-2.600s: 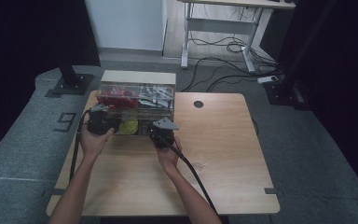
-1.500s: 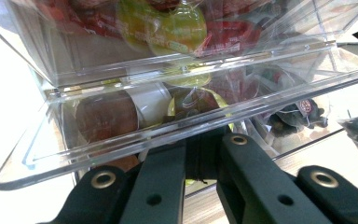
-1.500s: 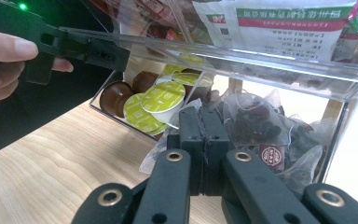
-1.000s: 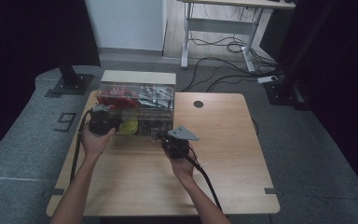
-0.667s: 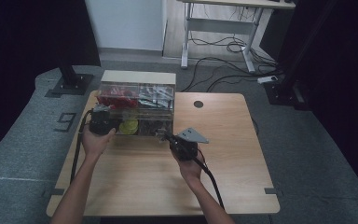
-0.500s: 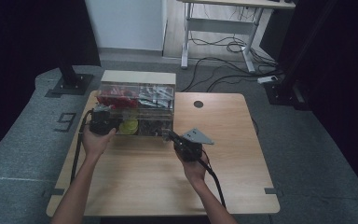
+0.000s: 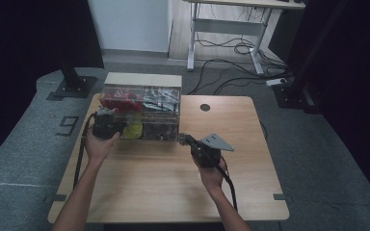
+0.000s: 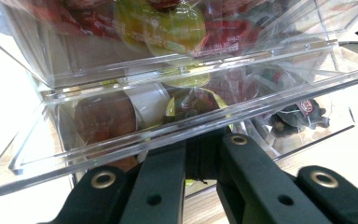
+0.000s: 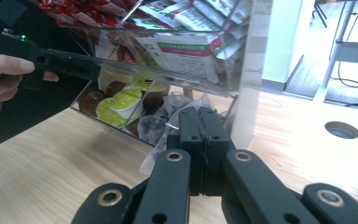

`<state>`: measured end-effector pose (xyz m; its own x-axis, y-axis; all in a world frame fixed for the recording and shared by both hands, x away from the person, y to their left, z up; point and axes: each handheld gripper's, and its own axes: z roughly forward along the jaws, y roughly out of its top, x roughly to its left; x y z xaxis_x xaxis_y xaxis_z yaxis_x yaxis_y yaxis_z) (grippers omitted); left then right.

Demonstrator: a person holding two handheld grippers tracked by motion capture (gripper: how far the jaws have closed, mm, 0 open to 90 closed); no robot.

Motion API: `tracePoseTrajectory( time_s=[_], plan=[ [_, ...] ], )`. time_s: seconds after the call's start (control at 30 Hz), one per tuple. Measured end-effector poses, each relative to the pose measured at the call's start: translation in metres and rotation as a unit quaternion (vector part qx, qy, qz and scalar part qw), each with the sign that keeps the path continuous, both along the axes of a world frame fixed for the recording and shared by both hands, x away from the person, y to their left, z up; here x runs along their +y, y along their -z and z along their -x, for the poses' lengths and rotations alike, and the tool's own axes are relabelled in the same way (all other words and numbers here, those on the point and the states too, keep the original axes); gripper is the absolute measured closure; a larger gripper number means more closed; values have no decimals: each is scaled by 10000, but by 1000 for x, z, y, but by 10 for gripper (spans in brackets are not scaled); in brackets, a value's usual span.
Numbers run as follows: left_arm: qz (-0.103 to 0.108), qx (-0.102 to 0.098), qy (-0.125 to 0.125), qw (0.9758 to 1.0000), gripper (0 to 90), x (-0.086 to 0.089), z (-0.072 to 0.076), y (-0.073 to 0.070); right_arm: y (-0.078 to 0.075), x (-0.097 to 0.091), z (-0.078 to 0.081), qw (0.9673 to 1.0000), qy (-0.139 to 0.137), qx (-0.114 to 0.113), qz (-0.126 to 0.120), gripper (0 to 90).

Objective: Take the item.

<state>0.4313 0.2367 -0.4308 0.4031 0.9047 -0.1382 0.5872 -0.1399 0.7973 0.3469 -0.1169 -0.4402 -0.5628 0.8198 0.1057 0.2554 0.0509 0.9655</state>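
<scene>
Clear organiser (image 7: 142, 103), labels unreadable; left claw (image 8: 204, 154) closed, right claw (image 9: 199, 140) pinching clear packet (image 9: 161, 126).

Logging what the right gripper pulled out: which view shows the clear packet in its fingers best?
The right gripper view: the clear packet hangs close up from the shut right gripper. In the high view it is tiny; the left gripper view faces the clear organizer.

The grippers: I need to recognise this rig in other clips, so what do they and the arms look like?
Both grippers are black. The right gripper carries a grey three-cornered plate and trails a black cable; its jaws show round metal-ringed holes. The left gripper is boxy, with a cable. Forearms are bare, no sleeves.
</scene>
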Motion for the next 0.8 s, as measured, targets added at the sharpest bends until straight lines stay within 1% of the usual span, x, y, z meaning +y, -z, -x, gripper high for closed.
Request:
tracePoseTrajectory(
  time_s=[0.2,0.53,0.63,0.8],
  plan=[
    [10,5,-5,10000,898,0,0,0,0,-13,6,10000,63,-25,1,890],
    [3,20,-12,10000,899,1,0,0,0,-28,21,9999,68,-74,-27,890],
    [15,21,-18,10000,898,1,0,-1,2,-34,27,9999,90,-86,-13,890],
    [8,22,-21,10000,898,1,0,-1,6,-41,31,9999,131,-54,-29,890]
  ],
)
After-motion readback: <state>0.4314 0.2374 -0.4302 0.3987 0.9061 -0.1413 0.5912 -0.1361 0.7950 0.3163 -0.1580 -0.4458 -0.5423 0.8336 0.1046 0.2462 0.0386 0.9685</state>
